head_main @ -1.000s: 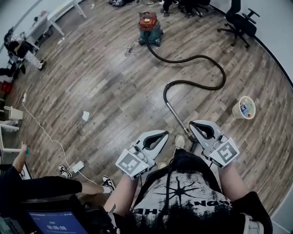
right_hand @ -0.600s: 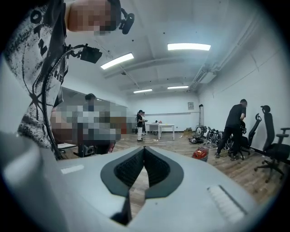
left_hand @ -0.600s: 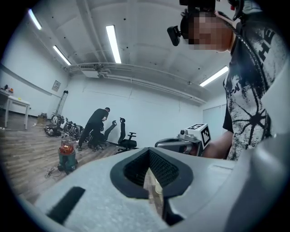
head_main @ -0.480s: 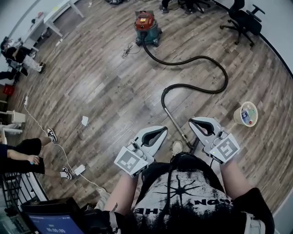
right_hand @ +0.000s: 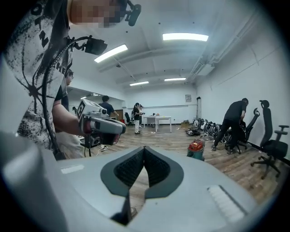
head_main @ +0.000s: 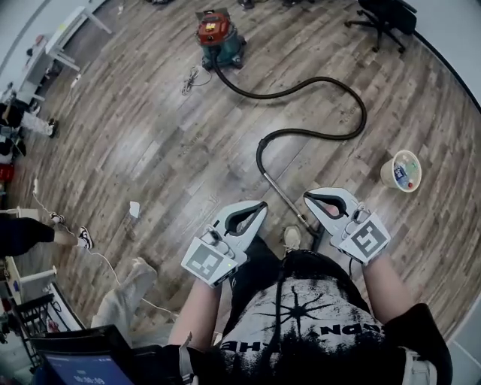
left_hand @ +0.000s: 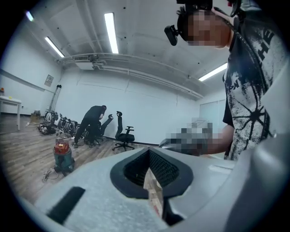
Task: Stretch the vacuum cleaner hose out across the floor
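The red and teal vacuum cleaner (head_main: pixel 218 34) stands far off on the wood floor; it also shows in the left gripper view (left_hand: pixel 62 154) and the right gripper view (right_hand: pixel 196 149). Its black hose (head_main: pixel 353 98) snakes in an S-curve to a metal wand (head_main: pixel 285 197) that ends near the person's feet. My left gripper (head_main: pixel 263 204) is held left of the wand and my right gripper (head_main: pixel 308 197) right of it, both above the floor. Each is shut with nothing in it, as the left gripper (left_hand: pixel 148 150) and right gripper (right_hand: pixel 144 148) show in their own views.
A paper tub (head_main: pixel 400 171) sits on the floor at the right. An office chair (head_main: pixel 379 19) is at the far right and a white table (head_main: pixel 68 30) at the far left. A white cable (head_main: pixel 113 267) and a paper scrap (head_main: pixel 134 209) lie at the left. A person (left_hand: pixel 93 122) bends by the chairs.
Both grippers, still shut and empty, have shifted across the floor with the person, and the view has swung slightly. A bystander's legs at the lower left have moved off to the left.
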Motion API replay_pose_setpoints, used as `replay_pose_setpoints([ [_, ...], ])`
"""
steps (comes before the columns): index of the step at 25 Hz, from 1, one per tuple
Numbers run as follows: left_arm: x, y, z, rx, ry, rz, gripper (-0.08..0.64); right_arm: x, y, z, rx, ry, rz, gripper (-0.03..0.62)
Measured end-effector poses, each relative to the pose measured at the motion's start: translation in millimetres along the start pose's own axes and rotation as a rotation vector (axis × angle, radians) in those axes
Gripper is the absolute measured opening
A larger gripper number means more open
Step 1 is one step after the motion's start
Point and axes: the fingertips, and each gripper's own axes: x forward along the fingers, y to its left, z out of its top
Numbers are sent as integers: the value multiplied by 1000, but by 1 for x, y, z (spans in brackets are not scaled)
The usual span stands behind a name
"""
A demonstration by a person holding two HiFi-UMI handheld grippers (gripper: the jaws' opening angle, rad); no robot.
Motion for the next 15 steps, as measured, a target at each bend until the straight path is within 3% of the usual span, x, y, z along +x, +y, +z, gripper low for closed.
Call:
replay_pose_setpoints([
  [3, 9, 21, -7, 61, 52, -110, -2, 12, -8, -6, -2, 66, -83, 5],
  [6, 12, 47, -14, 29, 89, -168, -2, 28, -19, -9, -36, 119, -140, 6],
  [11, 26, 81, -11, 12, 58, -296, -2, 46, -36, -25, 32, 175, -262, 6],
  [15, 39, 95, -14, 14, 60, -363, -2, 54, -43, -48, 30, 277, -288, 6],
])
